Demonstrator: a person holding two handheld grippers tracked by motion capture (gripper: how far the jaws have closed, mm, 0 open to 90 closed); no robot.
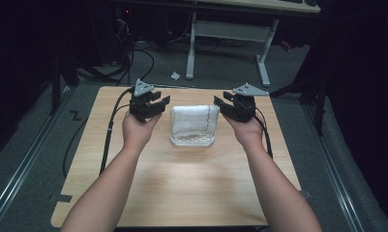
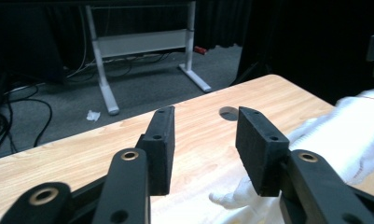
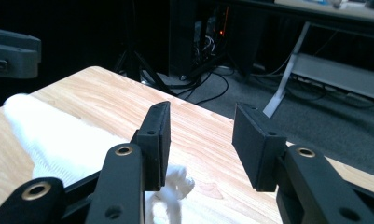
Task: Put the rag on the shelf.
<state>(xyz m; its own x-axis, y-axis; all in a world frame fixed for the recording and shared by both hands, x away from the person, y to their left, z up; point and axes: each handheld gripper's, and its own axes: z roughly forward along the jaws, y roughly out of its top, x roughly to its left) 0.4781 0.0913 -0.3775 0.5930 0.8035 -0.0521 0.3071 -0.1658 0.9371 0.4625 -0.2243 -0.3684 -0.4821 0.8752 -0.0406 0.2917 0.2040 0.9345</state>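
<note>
A white folded towel lies over a clear plastic basket at the middle of the wooden table. My left gripper is held just left of the towel, open, nothing between its jaws. My right gripper hovers just right of the towel, open as well and empty. In the left gripper view the towel lies to the right of the open gripper. In the right gripper view the towel spreads at the left, with a corner under the open gripper.
Black cables trail from both grippers over the table's edges. Beyond the far edge stands a white desk frame on grey carpet, with a scrap of paper and more cables. Dark curtains surround the area.
</note>
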